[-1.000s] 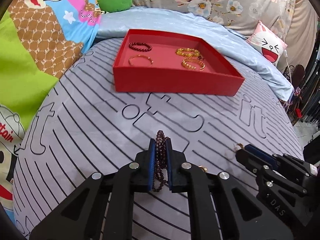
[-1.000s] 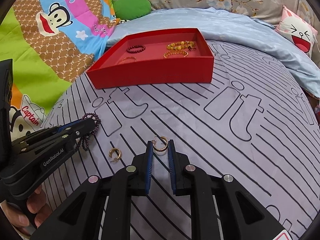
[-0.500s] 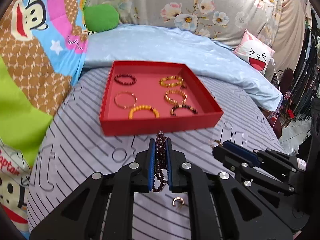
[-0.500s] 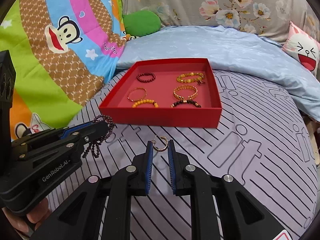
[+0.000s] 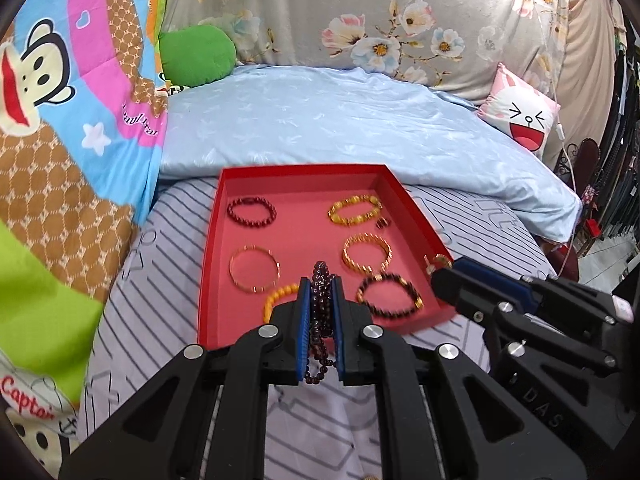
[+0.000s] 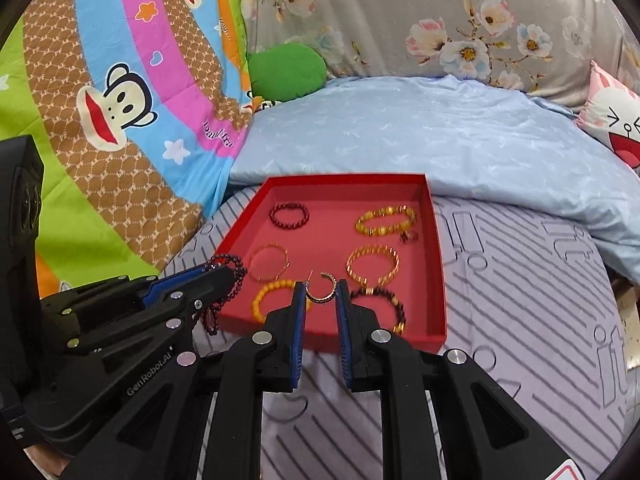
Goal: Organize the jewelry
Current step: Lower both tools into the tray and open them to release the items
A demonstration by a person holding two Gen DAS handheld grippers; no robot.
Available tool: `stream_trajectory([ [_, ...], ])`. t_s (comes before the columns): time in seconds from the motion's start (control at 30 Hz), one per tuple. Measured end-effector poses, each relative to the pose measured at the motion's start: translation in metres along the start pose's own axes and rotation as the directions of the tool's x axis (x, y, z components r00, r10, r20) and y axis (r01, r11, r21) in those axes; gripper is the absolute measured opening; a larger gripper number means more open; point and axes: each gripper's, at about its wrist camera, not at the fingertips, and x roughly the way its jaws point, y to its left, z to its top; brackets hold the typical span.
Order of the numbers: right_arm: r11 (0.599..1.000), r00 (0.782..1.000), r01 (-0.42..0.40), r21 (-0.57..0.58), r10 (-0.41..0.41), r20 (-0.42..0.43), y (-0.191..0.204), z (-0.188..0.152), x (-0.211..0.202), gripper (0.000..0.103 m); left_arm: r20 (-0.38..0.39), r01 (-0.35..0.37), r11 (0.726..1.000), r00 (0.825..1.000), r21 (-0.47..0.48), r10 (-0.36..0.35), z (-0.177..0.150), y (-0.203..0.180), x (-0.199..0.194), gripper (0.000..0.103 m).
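My left gripper (image 5: 320, 286) is shut on a dark purple bead bracelet (image 5: 320, 320), which hangs doubled between the blue pads above the near edge of the red tray (image 5: 208, 264). My right gripper (image 6: 321, 287) is shut on a small gold hoop earring (image 6: 322, 292), pinched at the fingertips above the tray's (image 6: 438, 280) near part. Several bracelets lie in the tray: a dark red bead one (image 5: 251, 211), yellow bead ones and gold bangles (image 5: 254, 274). The right gripper (image 5: 442, 270) shows at the tray's right edge in the left wrist view, and the left gripper (image 6: 224, 270) at its left corner in the right wrist view.
The tray sits on a grey striped bedsheet (image 6: 520, 300). Behind it lies a pale blue quilt (image 5: 340, 120), with a green cushion (image 5: 196, 56), a floral pillow (image 5: 400, 20) and a pink cartoon cushion (image 5: 520, 116). A colourful monkey-print blanket (image 6: 100, 100) rises on the left.
Both grippers have risen and moved forward to the tray, carrying the purple bracelet and the hoop earring. A second hoop earring stayed behind on the sheet and dropped out of view.
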Motion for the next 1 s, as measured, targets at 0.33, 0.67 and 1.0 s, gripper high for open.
stream_trajectory([
  [0.33,1.000,1.000,0.004,0.022,-0.004,-0.028,-0.020,0.037,0.055,0.014,-0.026,-0.018,1.000,0.999,0.002,0.018,0.039,0.012,0.051,0.010],
  [0.67,0.999,0.996,0.005,0.053,0.000,-0.091,-0.033,0.053,0.105,0.014,-0.067,-0.037,0.999,0.997,0.009,0.037,0.059,0.017,0.094,0.010],
  [1.0,0.999,0.990,0.017,0.049,-0.010,-0.141,-0.035,0.052,0.134,0.015,-0.119,-0.048,0.999,0.992,-0.007,0.047,0.060,0.024,0.123,0.012],
])
